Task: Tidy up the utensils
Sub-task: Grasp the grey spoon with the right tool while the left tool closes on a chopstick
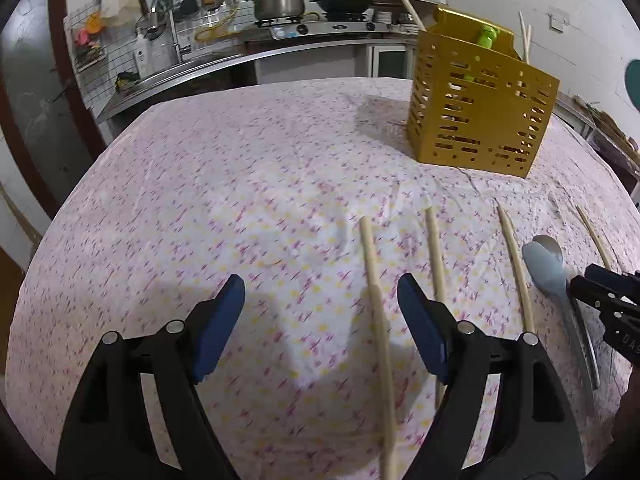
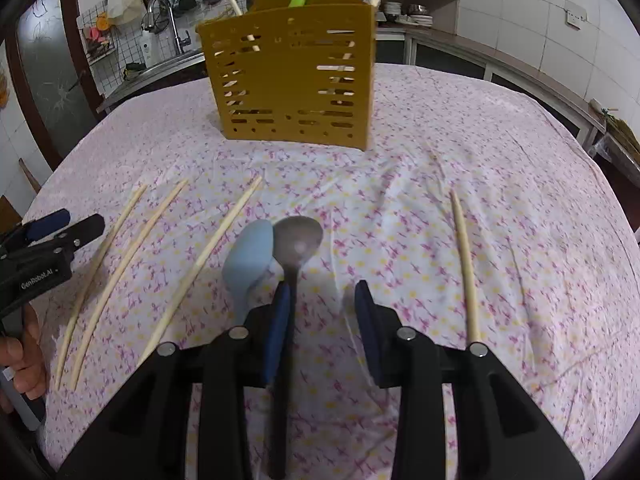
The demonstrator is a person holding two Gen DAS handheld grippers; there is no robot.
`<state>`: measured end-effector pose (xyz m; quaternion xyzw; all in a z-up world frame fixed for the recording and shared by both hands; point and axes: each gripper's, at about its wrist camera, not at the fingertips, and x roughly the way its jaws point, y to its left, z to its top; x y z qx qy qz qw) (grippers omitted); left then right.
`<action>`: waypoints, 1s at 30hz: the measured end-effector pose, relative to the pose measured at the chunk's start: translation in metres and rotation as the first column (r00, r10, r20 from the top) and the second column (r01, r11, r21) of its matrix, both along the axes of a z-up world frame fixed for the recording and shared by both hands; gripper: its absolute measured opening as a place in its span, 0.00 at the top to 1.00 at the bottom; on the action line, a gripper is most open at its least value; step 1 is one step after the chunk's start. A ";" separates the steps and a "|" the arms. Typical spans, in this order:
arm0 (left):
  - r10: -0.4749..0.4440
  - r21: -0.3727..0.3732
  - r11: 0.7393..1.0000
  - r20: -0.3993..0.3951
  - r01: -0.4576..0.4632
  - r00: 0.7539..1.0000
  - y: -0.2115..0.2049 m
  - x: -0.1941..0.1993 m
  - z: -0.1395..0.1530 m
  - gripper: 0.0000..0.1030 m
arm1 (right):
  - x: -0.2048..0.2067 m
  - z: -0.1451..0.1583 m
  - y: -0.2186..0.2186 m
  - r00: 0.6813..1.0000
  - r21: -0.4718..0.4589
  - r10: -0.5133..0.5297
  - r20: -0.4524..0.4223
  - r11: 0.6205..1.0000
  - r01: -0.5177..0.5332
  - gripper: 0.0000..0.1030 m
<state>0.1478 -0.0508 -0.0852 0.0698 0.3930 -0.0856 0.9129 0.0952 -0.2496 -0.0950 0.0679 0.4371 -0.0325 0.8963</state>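
Table under floral cloth (image 2: 440, 152) carries yellow slotted caddy (image 2: 292, 80), four loose chopsticks (image 2: 466, 268), blue spoon (image 2: 248, 260), metal spoon (image 2: 298, 240).

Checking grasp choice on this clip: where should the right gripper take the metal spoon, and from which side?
Grip the metal spoon on its thin handle, just behind the bowl, coming down from above with the right gripper straddling it. The handle lies flat on the cloth, pointing back toward the gripper, and the blue spoon crowds the bowl's left edge, so the bowl itself is probably awkward to pinch.
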 end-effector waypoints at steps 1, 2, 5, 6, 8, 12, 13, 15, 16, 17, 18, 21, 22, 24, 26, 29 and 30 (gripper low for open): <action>-0.004 0.002 1.000 -0.008 0.004 1.000 -0.002 0.003 -0.001 0.26 | 0.003 0.000 0.002 1.000 -0.004 0.004 -0.002 1.000 -0.004 0.67; -0.006 0.003 1.000 -0.016 0.006 1.000 -0.003 0.006 -0.003 0.26 | 0.005 0.000 0.003 1.000 0.000 0.006 -0.005 1.000 -0.006 0.67; -0.015 0.011 1.000 -0.036 0.016 0.999 -0.007 0.013 -0.008 0.26 | 0.013 -0.003 0.006 1.000 0.012 0.024 -0.021 1.000 -0.024 0.67; -0.019 0.011 1.000 -0.045 0.020 0.999 -0.008 0.015 -0.009 0.26 | 0.015 -0.005 0.010 0.999 0.006 0.028 -0.026 1.000 -0.028 0.67; -0.029 0.007 1.000 -0.069 0.030 0.997 -0.010 0.021 -0.013 0.26 | 0.019 -0.006 0.012 0.999 -0.002 0.027 -0.022 1.000 -0.027 0.68; -0.042 -0.011 0.999 -0.105 0.041 0.994 -0.011 0.030 -0.019 0.26 | 0.027 -0.007 0.013 0.999 -0.018 0.027 -0.017 0.999 -0.027 0.78; -0.045 -0.010 0.999 -0.108 0.044 0.993 -0.012 0.032 -0.019 0.26 | 0.029 -0.007 0.015 0.999 -0.026 0.030 -0.015 0.999 -0.030 0.80; -0.048 -0.007 0.999 -0.109 0.048 0.993 -0.013 0.035 -0.020 0.26 | 0.034 -0.007 0.017 0.999 -0.031 0.037 -0.014 0.999 -0.038 0.88; -0.049 -0.007 0.999 -0.110 0.049 0.993 -0.014 0.037 -0.020 0.26 | 0.037 -0.006 0.018 0.999 -0.033 0.039 -0.014 0.999 -0.039 0.90; -0.049 -0.008 0.999 -0.110 0.049 0.993 -0.015 0.038 -0.020 0.28 | 0.039 -0.006 0.018 0.999 -0.031 0.037 -0.011 0.999 -0.037 0.90; -0.051 -0.006 0.999 -0.108 0.051 0.993 -0.016 0.040 -0.020 0.31 | 0.040 -0.006 0.018 0.999 -0.020 0.035 -0.008 0.999 -0.036 0.91; -0.049 -0.010 0.999 -0.097 0.048 0.994 -0.017 0.042 -0.019 0.48 | 0.042 -0.005 0.010 0.999 0.032 0.033 0.003 0.999 -0.033 0.92; -0.046 -0.008 0.999 -0.092 0.046 0.995 -0.018 0.043 -0.019 0.52 | 0.041 -0.005 0.007 0.999 0.044 0.031 0.005 0.999 -0.032 0.93; -0.047 0.000 0.999 -0.081 0.047 0.996 -0.020 0.042 -0.018 0.68 | 0.039 -0.004 0.004 0.999 0.046 0.029 0.015 0.999 -0.030 0.93; -0.052 -0.001 0.999 -0.078 0.052 0.996 -0.022 0.043 -0.017 0.81 | 0.037 -0.002 0.002 0.999 0.048 0.029 0.025 0.998 -0.030 0.94; -0.055 -0.012 0.998 -0.077 0.054 0.995 -0.022 0.044 -0.016 0.91 | 0.034 0.001 0.002 0.999 0.050 0.035 0.040 0.998 -0.037 0.94; -0.056 -0.020 0.998 -0.080 0.055 0.995 -0.021 0.044 -0.016 0.93 | 0.033 0.002 0.001 0.999 0.050 0.035 0.042 0.998 -0.037 0.94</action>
